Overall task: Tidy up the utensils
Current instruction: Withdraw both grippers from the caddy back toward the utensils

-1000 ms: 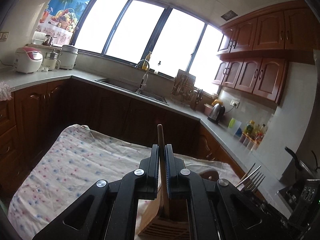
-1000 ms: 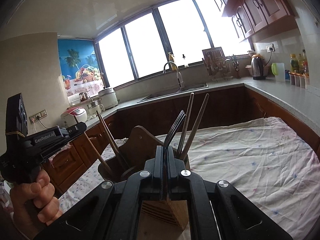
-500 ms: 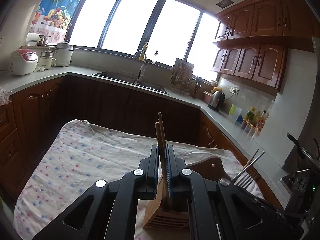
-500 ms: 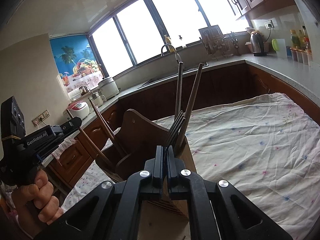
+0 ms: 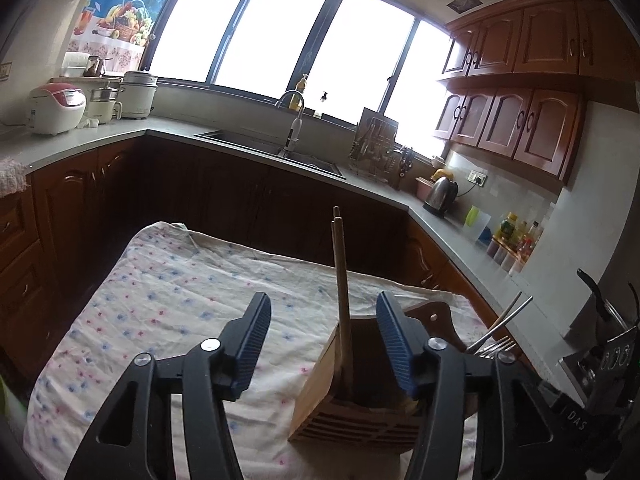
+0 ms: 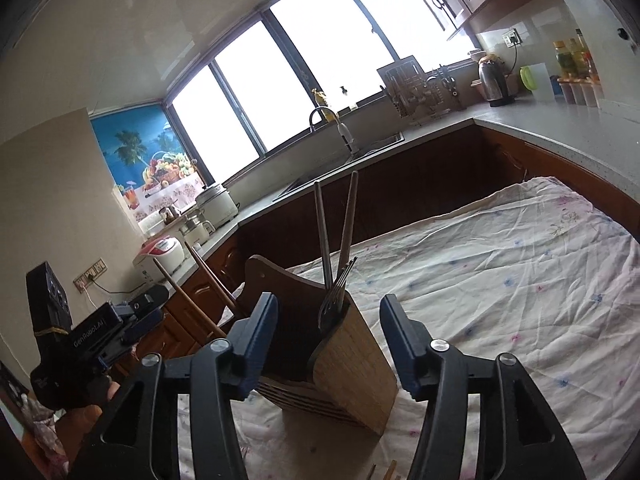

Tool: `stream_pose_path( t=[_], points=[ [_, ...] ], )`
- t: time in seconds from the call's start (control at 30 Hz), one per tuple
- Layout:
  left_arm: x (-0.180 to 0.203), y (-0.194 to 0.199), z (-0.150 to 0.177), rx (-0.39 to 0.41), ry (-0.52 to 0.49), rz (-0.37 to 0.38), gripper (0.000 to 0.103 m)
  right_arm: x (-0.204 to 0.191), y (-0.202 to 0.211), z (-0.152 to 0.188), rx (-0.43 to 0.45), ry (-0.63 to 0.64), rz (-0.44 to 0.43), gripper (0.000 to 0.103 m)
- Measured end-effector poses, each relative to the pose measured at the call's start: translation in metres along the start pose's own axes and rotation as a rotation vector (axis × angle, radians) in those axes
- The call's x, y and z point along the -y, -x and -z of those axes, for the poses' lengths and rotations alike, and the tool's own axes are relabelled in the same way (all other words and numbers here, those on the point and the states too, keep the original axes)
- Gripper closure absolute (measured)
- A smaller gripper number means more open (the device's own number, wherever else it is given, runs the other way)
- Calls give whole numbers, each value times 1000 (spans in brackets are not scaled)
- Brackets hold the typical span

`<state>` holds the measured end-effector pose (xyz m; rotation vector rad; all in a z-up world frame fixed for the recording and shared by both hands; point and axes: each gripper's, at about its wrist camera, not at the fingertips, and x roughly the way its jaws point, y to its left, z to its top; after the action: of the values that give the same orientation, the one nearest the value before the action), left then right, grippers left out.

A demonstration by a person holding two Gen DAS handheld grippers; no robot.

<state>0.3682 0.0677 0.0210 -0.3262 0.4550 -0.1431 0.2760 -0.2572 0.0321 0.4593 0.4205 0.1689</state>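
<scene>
A bamboo utensil holder (image 5: 320,408) stands on the flower-print cloth (image 5: 160,300). In the left wrist view a pair of wooden chopsticks (image 5: 341,280) stands upright in it, between the jaws of my left gripper (image 5: 324,340), whose jaws are opening, pads clear of the sticks. In the right wrist view a metal fork (image 6: 334,296) and two long handles (image 6: 347,220) stick up from the holder (image 6: 352,372). My right gripper (image 6: 330,340) frames the fork; its jaws are opening and touch nothing. The wooden chopsticks (image 6: 208,276) lean out at the holder's left.
A hand (image 6: 80,420) holds the left unit at the lower left of the right wrist view. Dark cabinets and a grey counter (image 5: 376,188) with a sink (image 5: 276,152) ring the table. A kettle (image 5: 440,196) and bottles stand at the right.
Both grippers were shut, the left on the chopsticks and the right on the fork; both now stand open, and the utensils rest in the holder. The right view has tilted.
</scene>
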Motion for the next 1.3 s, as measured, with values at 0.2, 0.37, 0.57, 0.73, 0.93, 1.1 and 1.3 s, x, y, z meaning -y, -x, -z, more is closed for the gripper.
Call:
stream_pose_path(
  t=[0.2,0.37,0.57,0.73,0.93,1.1,1.3],
  points=[
    [-5,29,12,-20,46,-26,11,6,39,4,53,-26,-33,6],
    [-6,58,35,-68,47,-13,10,12,69,15,38,-46,-17,5],
    [-2,91,54,-142,43,-13,10,25,110,36,18,-77,33,5],
    [9,119,67,-175,24,-13,10,34,138,57,-9,-103,80,5],
    [21,144,86,-219,-3,-3,10,47,162,80,-51,-132,128,5],
    [26,155,98,-251,-24,-6,10,49,172,100,-95,-142,149,5],
    [40,155,111,-293,-62,-15,10,47,173,115,-132,-131,160,5]
  ],
)
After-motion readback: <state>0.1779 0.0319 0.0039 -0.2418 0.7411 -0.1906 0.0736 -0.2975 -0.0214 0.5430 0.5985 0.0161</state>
